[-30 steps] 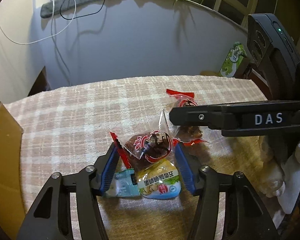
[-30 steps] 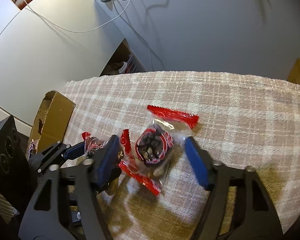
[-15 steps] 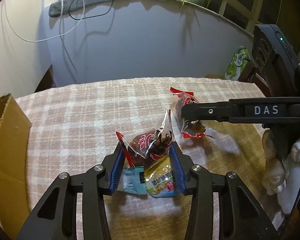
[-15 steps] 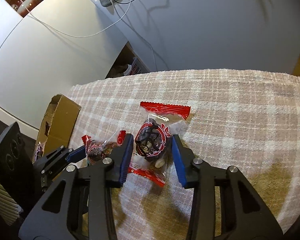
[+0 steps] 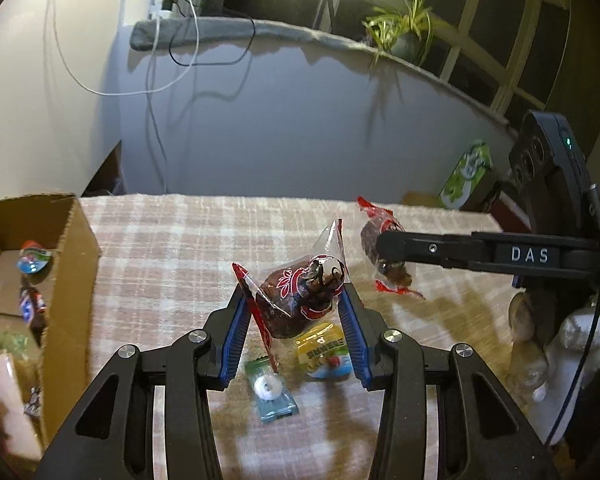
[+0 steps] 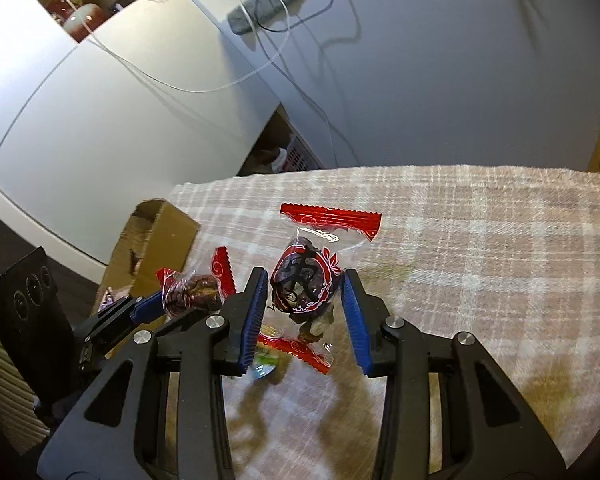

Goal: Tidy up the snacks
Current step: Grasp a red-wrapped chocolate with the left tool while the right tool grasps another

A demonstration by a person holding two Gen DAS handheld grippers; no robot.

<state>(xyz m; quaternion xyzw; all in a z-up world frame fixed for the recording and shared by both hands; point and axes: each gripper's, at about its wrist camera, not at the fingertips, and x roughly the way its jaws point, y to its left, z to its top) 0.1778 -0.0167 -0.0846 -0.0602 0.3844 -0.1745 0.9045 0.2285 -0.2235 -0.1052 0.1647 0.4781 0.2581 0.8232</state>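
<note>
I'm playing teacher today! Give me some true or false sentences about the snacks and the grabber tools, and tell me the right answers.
1. The left tool grips a clear red-printed packet of dark dried fruit. True.
2. The right tool is empty. False: it grips another clear red-edged dried fruit packet.
3. A brown cardboard box with snacks inside stands at the left of the checked tablecloth. True.
4. A small blue-green wrapped candy lies inside the box. False: it lies on the cloth, under the left tool.
5. A yellow and blue snack packet lies on the cloth. True.
</note>
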